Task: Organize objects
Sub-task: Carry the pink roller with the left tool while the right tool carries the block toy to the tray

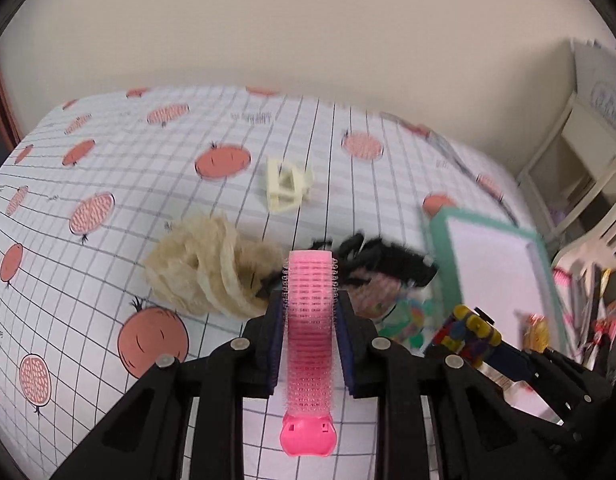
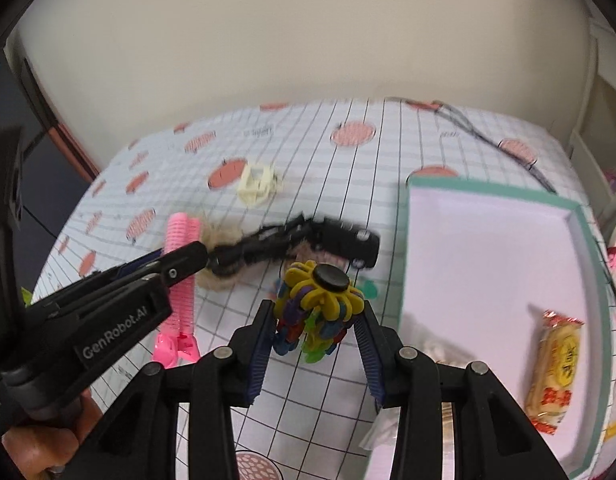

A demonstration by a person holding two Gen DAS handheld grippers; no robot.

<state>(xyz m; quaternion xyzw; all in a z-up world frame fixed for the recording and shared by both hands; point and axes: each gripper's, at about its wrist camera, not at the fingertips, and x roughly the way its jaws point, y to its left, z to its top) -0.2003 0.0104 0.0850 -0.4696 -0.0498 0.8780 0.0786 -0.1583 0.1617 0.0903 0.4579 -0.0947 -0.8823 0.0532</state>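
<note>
My left gripper [image 1: 309, 300] is shut on a pink hair roller [image 1: 309, 340], which lies lengthwise between the pads and is lifted off the cloth. In the right wrist view the same roller [image 2: 182, 236] sticks out of the left gripper [image 2: 188, 256] at the left. My right gripper [image 2: 316, 312] is shut on a colourful plastic toy [image 2: 319, 300] with a yellow flower shape and a black disc on top. The left wrist view shows this toy [image 1: 469, 330] at the lower right. Both held things hang above the table.
On the grid-and-fruit tablecloth [image 1: 108, 168] lie a cream hair claw [image 1: 288, 186], a beige fluffy scrunchie [image 1: 204, 268] and a black hair clip [image 2: 331, 240]. A teal-rimmed tray [image 2: 487, 190] at the right holds a snack packet [image 2: 555, 372]. A dark cable [image 2: 487, 136] runs behind it.
</note>
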